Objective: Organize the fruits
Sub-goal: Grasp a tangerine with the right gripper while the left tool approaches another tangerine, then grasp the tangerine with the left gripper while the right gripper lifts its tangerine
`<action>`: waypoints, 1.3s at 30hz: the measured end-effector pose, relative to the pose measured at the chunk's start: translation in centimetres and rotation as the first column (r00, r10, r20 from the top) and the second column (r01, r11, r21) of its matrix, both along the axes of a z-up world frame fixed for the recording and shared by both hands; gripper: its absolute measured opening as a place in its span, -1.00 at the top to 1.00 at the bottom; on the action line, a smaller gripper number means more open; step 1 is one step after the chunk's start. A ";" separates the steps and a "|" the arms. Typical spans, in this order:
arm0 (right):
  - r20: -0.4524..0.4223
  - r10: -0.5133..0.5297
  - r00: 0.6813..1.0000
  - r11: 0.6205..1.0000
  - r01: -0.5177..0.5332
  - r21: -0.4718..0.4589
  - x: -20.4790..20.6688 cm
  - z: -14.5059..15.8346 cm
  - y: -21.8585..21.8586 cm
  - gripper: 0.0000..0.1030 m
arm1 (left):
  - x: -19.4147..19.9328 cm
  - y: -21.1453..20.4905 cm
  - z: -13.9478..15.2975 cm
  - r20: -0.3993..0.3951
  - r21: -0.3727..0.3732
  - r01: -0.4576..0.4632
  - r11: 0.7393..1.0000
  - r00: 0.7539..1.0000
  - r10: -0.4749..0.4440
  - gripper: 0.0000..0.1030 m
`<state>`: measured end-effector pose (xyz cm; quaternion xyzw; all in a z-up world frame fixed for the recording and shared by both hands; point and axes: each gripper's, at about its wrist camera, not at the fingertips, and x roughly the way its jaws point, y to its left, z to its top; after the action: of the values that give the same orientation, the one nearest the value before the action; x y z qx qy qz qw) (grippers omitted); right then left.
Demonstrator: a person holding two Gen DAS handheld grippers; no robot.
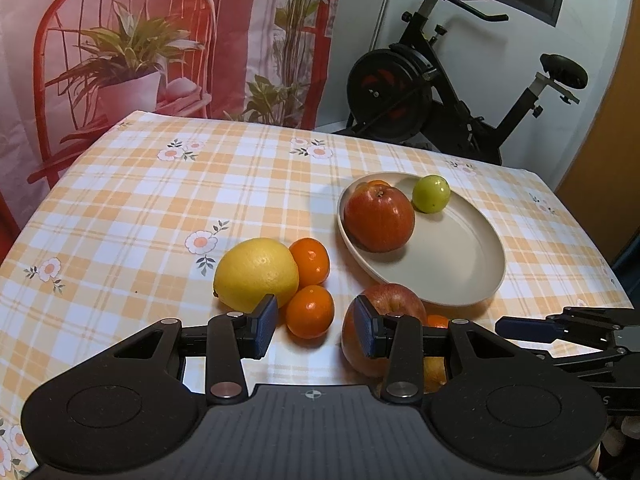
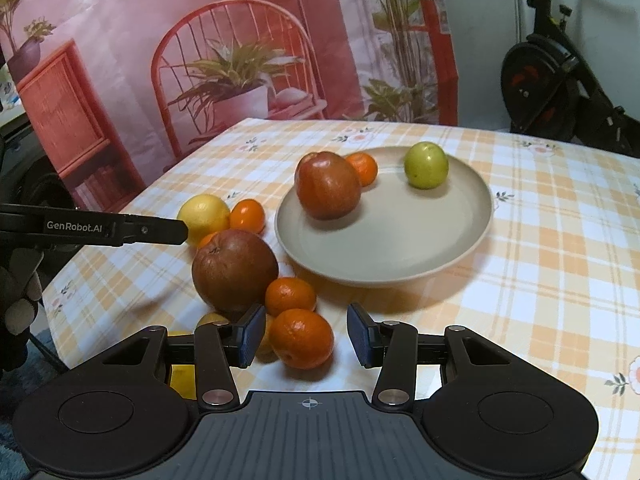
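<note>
Tangerine (image 2: 301,343) just ahead between right gripper's (image 2: 307,338) parted jaws

I count two red apples: the plate apple (image 2: 327,186) and the table apple (image 2: 234,270). One green fruit (image 2: 426,165), one plate (image 2: 460,240). Five mandarins: one plate mandarin (image 2: 363,168), four table mandarins (image 2: 300,344) centre-left. One lemon (image 2: 203,214); a yellow fruit (image 2: 180,376), lower left, looks like a second, mostly hidden
</note>
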<state>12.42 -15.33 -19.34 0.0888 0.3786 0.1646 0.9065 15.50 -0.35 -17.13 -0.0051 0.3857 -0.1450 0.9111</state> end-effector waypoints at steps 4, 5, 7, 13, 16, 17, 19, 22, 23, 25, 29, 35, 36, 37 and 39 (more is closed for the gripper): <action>-0.019 0.007 1.000 1.000 -0.007 0.013 0.1 -0.3 0.1 0.18 | 0.0 0.1 -0.1 -0.007 -0.001 0.000 1.000 1.000 0.000 0.15; -0.025 0.009 1.000 1.000 -0.009 0.017 0.1 -0.4 0.1 0.18 | 0.0 0.1 -0.1 -0.008 -0.001 -0.001 1.000 1.000 0.001 0.15; -0.032 0.013 0.999 1.000 -0.012 0.025 0.2 -0.6 0.1 0.19 | -0.1 0.1 -0.1 -0.009 -0.001 0.000 1.000 1.000 0.000 0.15; -0.043 0.020 0.999 0.999 -0.019 0.032 0.4 -0.8 0.2 0.19 | -0.3 -0.2 -0.1 -0.012 0.000 0.011 1.000 1.000 -0.011 0.15; -0.051 0.017 0.999 0.999 -0.015 0.036 0.4 -0.9 0.2 0.20 | -0.4 -0.3 -0.1 -0.013 -0.001 0.017 1.000 1.000 -0.017 0.15; -0.053 0.016 0.998 0.999 -0.014 0.038 0.4 -1.0 0.2 0.20 | -0.4 -0.3 -0.1 -0.013 -0.002 0.018 1.000 1.000 -0.018 0.15; -0.056 0.014 0.998 0.999 -0.012 0.041 0.4 -1.1 0.1 0.21 | -0.4 -0.3 -0.1 -0.013 -0.003 0.022 1.000 1.000 -0.022 0.15; -0.058 0.013 0.998 0.999 -0.010 0.043 0.4 -1.1 0.0 0.25 | -0.4 -0.3 -0.1 -0.015 -0.004 0.024 1.000 1.000 -0.024 0.15; -0.059 0.012 0.998 0.999 -0.010 0.044 0.4 -1.1 -0.1 0.25 | -0.4 -0.4 -0.1 -0.016 -0.005 0.025 1.000 1.000 -0.025 0.15; -0.063 0.011 0.998 0.999 -0.008 0.049 0.5 -1.2 -0.2 0.26 | -0.4 -0.4 -0.1 -0.016 -0.006 0.028 1.000 0.999 -0.028 0.15; -0.070 0.007 0.998 0.998 -0.003 0.057 0.5 -1.4 -0.3 0.30 | -0.3 -0.5 -0.1 -0.020 -0.004 0.035 0.999 0.999 -0.035 0.15; -0.061 0.007 0.998 0.998 -0.004 0.058 0.4 -1.3 -0.3 0.32 | 0.0 -0.1 -0.5 -0.032 -0.005 0.011 1.000 0.999 -0.011 0.15; -0.057 0.007 0.998 0.998 -0.004 0.056 0.4 -1.2 -0.3 0.32 | 0.1 0.0 -0.5 -0.033 -0.005 0.003 1.000 0.999 -0.003 0.15; -0.054 0.007 0.998 0.999 -0.004 0.054 0.4 -1.2 -0.3 0.32 | 0.3 0.1 -0.6 -0.035 -0.007 -0.005 1.000 0.999 0.005 0.15; -0.051 0.006 0.999 0.999 -0.003 0.052 0.3 -1.1 -0.2 0.32 | 0.7 0.5 -0.7 -0.041 -0.016 -0.026 1.000 0.999 0.026 0.15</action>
<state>12.77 -15.57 -20.46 0.1158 0.3974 0.1743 0.8935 16.23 0.15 -17.80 -0.0207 0.4030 -0.1363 0.9048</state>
